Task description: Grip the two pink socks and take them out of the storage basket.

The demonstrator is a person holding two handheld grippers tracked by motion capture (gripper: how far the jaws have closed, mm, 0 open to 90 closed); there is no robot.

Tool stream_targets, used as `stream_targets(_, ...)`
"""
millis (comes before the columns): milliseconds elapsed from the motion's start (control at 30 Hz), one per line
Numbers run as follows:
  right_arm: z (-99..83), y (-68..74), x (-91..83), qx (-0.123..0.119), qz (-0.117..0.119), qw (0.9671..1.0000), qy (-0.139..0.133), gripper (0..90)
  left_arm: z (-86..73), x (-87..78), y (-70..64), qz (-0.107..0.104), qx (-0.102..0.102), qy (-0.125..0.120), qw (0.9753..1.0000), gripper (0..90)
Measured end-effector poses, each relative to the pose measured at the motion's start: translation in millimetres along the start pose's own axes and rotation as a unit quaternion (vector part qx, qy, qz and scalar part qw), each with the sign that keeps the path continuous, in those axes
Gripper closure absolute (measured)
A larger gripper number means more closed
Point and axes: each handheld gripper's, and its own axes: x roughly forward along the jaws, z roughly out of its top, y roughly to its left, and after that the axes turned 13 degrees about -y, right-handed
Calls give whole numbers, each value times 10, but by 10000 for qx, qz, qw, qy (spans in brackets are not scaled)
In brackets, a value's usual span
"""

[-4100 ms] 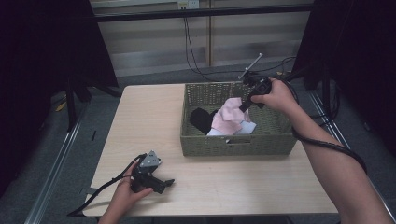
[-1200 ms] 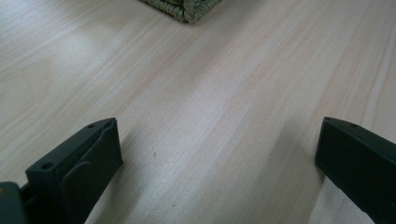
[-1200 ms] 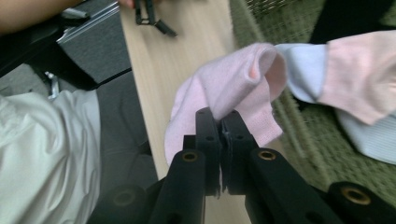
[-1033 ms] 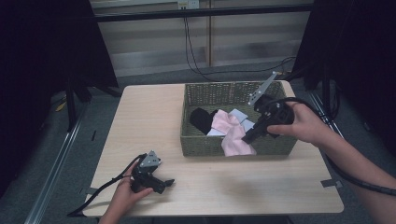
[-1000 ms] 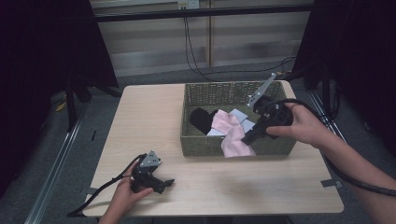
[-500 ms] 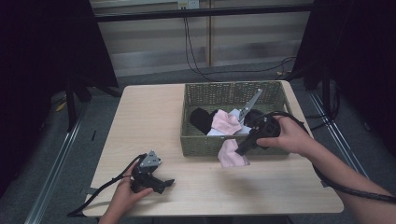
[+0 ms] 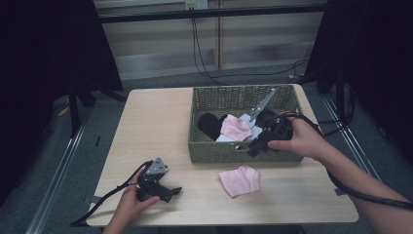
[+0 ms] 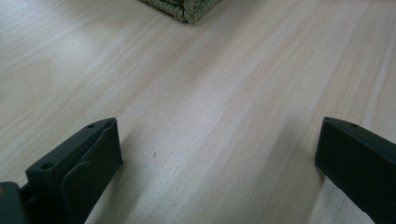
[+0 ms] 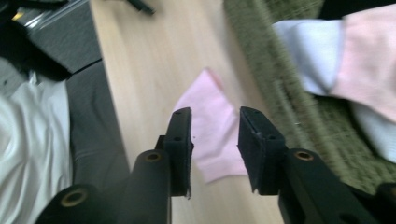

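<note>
A pale wooden surface (image 7: 160, 131) stands in a dim room with dark curtains at both sides and cables along the back wall. At its near left the left gripper (image 7: 168, 191) rests in a hand on the wood, jaws spread wide with nothing between them. Toward the right, a pink cloth (image 7: 239, 180) lies flat on the surface just in front of a woven basket (image 7: 214, 151), apart from both grippers. Inside the basket lie a black item, another pink cloth (image 7: 235, 127) and something white. The right gripper (image 7: 254, 150) hangs over the basket's front wall, jaws parted and empty, the pink cloth below them
</note>
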Motion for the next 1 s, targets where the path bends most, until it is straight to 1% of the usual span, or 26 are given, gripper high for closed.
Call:
stream_targets(33,7,-31,-7,32,-78,10000,-20,599,0,0,0,-1,-1,0,10000,0)
stream_targets(67,16,-63,-13,49,-166,9998,-51,597,0,0,0,0,0,-1,10000,0)
stream_targets(200,58,-206,-23,133,-396,9989,-191,596,0,1,1,0,9,-8,10000,0)
stream_targets(267,84,-288,-20,233,-534,9980,-244,578,0,1,1,0,6,-9,10000,0)
stream_targets(400,149,-467,20,321,-735,9961,-378,556,2,0,5,7,41,-3,10000,0)
stream_targets(467,181,-543,72,390,-783,9956,-339,552,2,0,5,6,43,-3,10000,0)
stream_targets(500,195,-575,103,384,-836,9953,-310,552,2,0,5,6,40,-3,10000,0)
stream_targets(600,225,-642,195,414,-891,9948,-261,543,1,0,5,5,39,-5,10000,0)
stream_targets(667,229,-681,255,446,-832,9951,-294,543,1,0,5,4,41,-6,10000,0)
stream_targets(767,226,-755,339,557,-878,9941,-295,528,2,-1,5,5,45,3,10000,0)
stream_targets(867,215,-836,417,699,-994,9921,-315,517,3,-2,5,9,47,9,10000,0)
stream_targets(933,204,-899,466,680,-1078,9915,-278,516,2,-1,5,6,45,1,10000,0)
stream_targets(967,202,-916,498,836,-1097,9899,-320,515,1,0,5,5,42,-6,10000,0)
stream_targets(1000,199,-940,526,844,-1095,9900,-294,515,3,-2,5,9,49,12,10000,0)
